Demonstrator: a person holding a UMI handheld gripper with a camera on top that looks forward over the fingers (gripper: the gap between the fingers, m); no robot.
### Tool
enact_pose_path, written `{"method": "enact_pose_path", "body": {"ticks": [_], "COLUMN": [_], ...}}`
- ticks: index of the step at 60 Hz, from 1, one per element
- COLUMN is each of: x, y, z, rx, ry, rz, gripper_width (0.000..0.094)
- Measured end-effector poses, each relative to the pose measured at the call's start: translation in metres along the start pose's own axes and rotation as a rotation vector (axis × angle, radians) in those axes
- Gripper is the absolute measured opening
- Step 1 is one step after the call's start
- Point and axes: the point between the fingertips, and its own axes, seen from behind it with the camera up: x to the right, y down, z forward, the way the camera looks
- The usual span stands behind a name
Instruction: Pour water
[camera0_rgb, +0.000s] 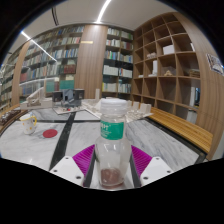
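Bottle (113, 140) first: a clear plastic one with a white cap and a green band of label stands upright between the two fingers of the gripper (113, 160), its long axis running straight up from them. The pink pads (84, 157) sit close against its lower body on either side, and no gap shows at either flank, so I judge the fingers closed on the bottle, holding it. Whether its base rests on the table (180, 140) or hangs just above it cannot be told, since the fingers hide that part.

Taking the bottle as the landmark, a small pale cup (28, 124) stands well off to its left and farther away, with a red dish (50, 132) just beside the cup on the near side. Bookshelves (165, 60) fill the room far behind.

Pouring probably depends on that offset: the likely receiving vessel lies left of and beyond the bottle, so the bottle would need to travel that way before it tips. The cap looks to be on, which would block any water.
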Motion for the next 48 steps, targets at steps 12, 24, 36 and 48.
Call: {"method": "enact_pose_path", "body": {"ticks": [12, 24, 36, 48], "x": [0.001, 0.004, 0.009, -0.08], "y": [0.0, -0.031, -0.138, -0.256], "z": [0.006, 0.004, 0.014, 0.051], "rx": [-0.001, 0.024, 0.113, 0.271], "ry": [0.014, 0.105, 0.328, 0.452], "rz": [0.023, -0.054, -0.319, -0.825], "gripper_width": [0.0423, 0.0423, 0.0424, 0.0422]}}
